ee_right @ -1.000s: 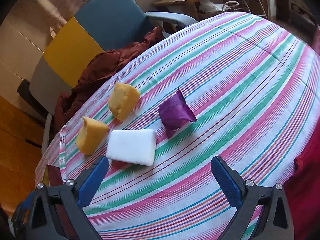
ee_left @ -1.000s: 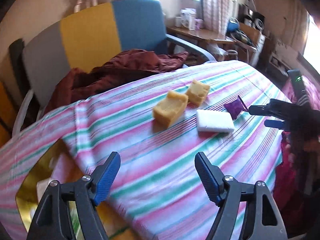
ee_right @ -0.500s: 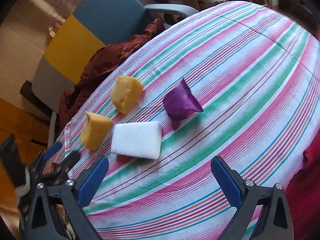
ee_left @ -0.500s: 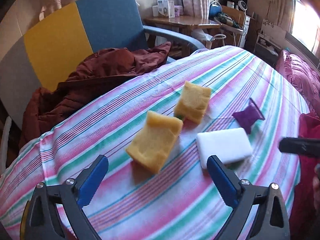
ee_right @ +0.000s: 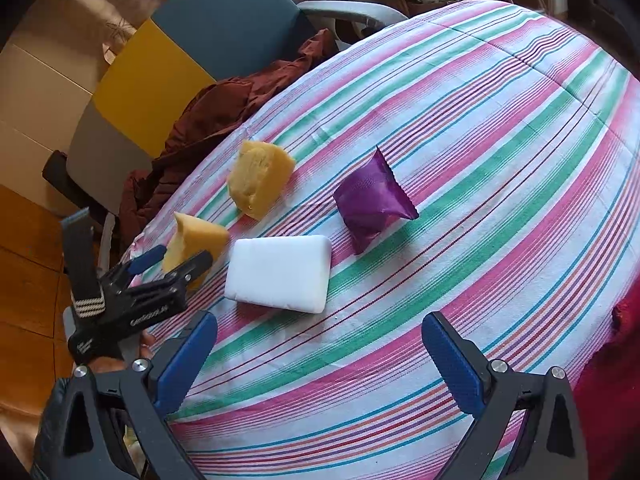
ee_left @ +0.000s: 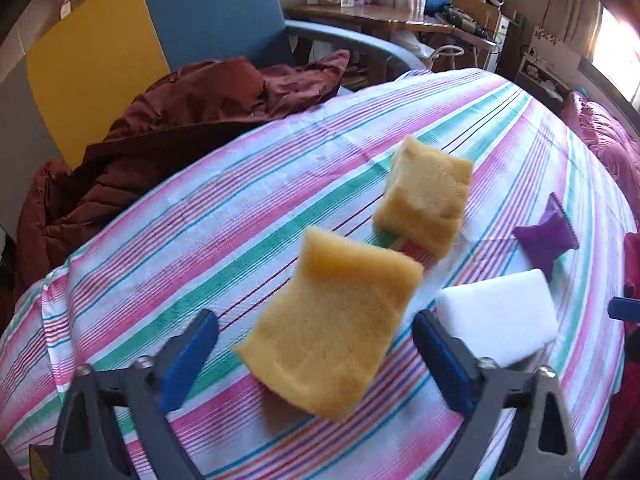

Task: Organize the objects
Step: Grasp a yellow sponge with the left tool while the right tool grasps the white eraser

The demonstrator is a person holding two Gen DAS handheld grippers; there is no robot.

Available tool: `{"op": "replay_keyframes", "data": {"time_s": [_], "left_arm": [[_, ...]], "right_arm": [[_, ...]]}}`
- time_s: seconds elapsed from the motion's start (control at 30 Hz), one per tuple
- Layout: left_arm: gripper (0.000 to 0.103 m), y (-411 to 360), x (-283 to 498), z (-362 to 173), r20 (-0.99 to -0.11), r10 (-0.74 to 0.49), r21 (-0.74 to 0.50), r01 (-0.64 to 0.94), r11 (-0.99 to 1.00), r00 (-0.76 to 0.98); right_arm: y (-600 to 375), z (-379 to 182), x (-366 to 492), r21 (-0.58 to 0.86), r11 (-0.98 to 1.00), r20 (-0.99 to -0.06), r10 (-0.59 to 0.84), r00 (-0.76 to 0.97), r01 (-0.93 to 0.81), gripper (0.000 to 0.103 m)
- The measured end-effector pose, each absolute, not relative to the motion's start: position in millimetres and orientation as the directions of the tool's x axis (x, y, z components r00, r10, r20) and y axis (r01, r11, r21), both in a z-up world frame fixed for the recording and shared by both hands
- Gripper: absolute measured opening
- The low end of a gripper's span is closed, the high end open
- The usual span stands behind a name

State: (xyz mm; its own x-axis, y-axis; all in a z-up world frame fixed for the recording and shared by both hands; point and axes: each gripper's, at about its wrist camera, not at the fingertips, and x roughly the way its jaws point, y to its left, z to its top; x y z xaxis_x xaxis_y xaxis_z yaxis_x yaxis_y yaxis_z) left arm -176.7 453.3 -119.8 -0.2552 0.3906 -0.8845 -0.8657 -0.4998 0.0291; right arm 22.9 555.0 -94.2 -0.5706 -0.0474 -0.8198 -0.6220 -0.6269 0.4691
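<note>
On the striped tablecloth (ee_left: 224, 216) lie two yellow sponges, a white block and a purple packet. My left gripper (ee_left: 314, 324) is open wide, and the near yellow sponge (ee_left: 332, 320) lies between its blue pads with a gap on each side. Beyond it are the far yellow sponge (ee_left: 428, 200), the white block (ee_left: 500, 320) and the purple packet (ee_left: 544, 236). From the right wrist, the left gripper (ee_right: 182, 256) straddles the near sponge (ee_right: 196, 236), left of the white block (ee_right: 280, 274). My right gripper (ee_right: 320, 332) hangs open and empty, short of the block and the purple packet (ee_right: 372, 204).
A chair (ee_left: 160, 40) with a blue, yellow and grey back stands behind the table, with a dark red jacket (ee_left: 180, 120) heaped on it. A cluttered wooden desk (ee_left: 380, 16) is further back. Red fabric (ee_right: 616, 360) borders the table's right edge. The table drops off at the left.
My left gripper has moved forward and down from the table's left edge to the near yellow sponge, its jaws a little wider. It has entered the right wrist view. The right gripper barely moved.
</note>
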Motion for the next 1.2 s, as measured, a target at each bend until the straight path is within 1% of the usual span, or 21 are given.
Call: {"op": "replay_keyframes", "data": {"time_s": [0.03,0.23,0.43,0.6,0.7,0.8,0.87,1.03,1.17,1.2], "left_arm": [[0.068,453,-179,-124,-0.894,0.384,0.007,-0.863,-0.506,-0.233],[0.057,432,-178,-123,-0.890,0.415,-0.089,-0.820,-0.566,-0.190],[0.057,405,-159,-119,-0.906,0.386,-0.133,-0.748,-0.650,-0.174],[0.057,386,-126,-110,-0.899,0.361,-0.090,-0.701,-0.707,-0.248],[0.056,380,-115,-120,-0.912,0.344,-0.112,-0.669,-0.735,-0.225],[0.056,377,-106,-122,-0.895,0.356,-0.094,-0.668,-0.738,-0.268],[0.056,375,-108,-121,-0.896,0.361,-0.110,-0.660,-0.743,-0.257],[0.057,373,-108,-124,-0.890,0.386,-0.135,-0.666,-0.733,-0.245],[0.057,368,-110,-124,-0.885,0.402,-0.154,-0.664,-0.732,-0.237],[0.055,367,-111,-124,-0.884,0.407,-0.166,-0.659,-0.734,-0.230]], "right_arm": [[555,-95,21,0.464,-0.630,-0.823,-0.046,-0.567,-0.623,0.103],[553,-100,18,0.443,-0.645,-0.837,-0.047,-0.545,-0.623,0.103],[546,-104,12,0.411,-0.675,-0.851,-0.044,-0.523,-0.613,0.103],[538,-106,7,0.375,-0.710,-0.865,-0.036,-0.500,-0.597,0.103],[530,-108,2,0.330,-0.748,-0.876,-0.017,-0.482,-0.575,0.103],[522,-110,-2,0.279,-0.783,-0.890,0.005,-0.455,-0.555,0.103],[515,-106,-7,0.254,-0.811,-0.894,0.011,-0.449,-0.527,0.103],[503,-96,-35,0.127,-0.901,-0.907,0.063,-0.416,-0.414,0.103],[491,-100,-77,-0.008,-0.981,-0.923,0.082,-0.377,-0.194,0.103],[489,-103,-83,-0.026,-0.986,-0.927,0.085,-0.366,-0.163,0.103]]}}
